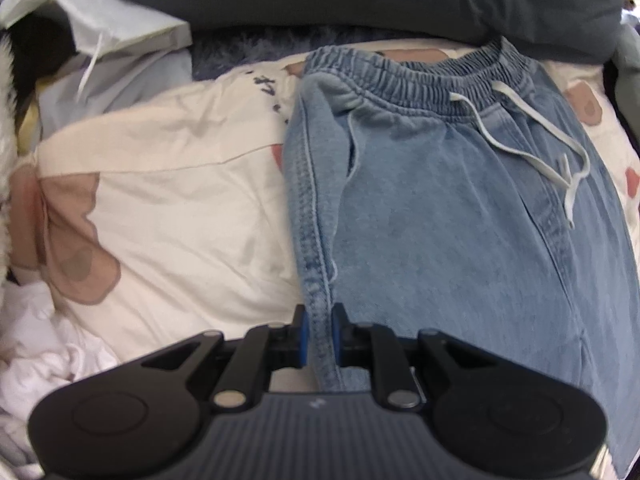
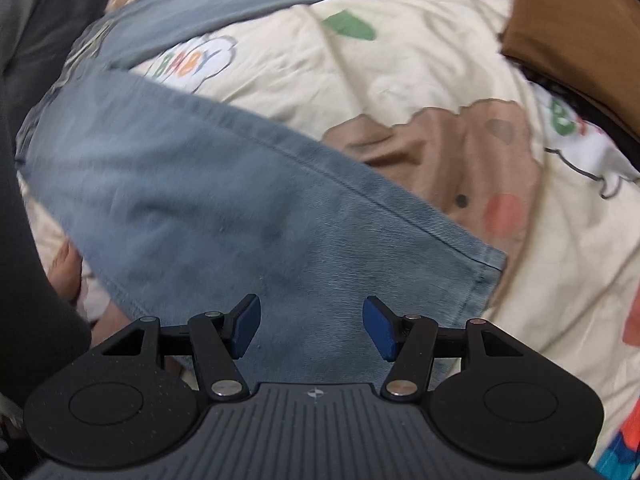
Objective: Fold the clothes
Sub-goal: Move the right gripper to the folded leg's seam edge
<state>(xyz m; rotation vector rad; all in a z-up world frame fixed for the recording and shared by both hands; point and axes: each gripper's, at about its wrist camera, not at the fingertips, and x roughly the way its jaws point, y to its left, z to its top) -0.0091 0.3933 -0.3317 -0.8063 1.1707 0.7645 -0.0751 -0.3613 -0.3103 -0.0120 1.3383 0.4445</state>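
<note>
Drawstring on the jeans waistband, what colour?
White drawstring against light blue jeans; clearest in the left wrist view.

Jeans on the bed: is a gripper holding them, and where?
The left gripper pinches the jeans by their stitched side seam edge. The right gripper is open above a leg, holding nothing.

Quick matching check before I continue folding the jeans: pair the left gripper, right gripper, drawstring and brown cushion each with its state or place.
Things:
1. left gripper
2. right gripper
3. drawstring
4. brown cushion

States or places:
A. open above a jeans leg
B. lies loose below the waistband
C. shut on the jeans' side seam
D. at the bed's far right edge

Pairs: 1-C, 2-A, 3-B, 4-D
</note>
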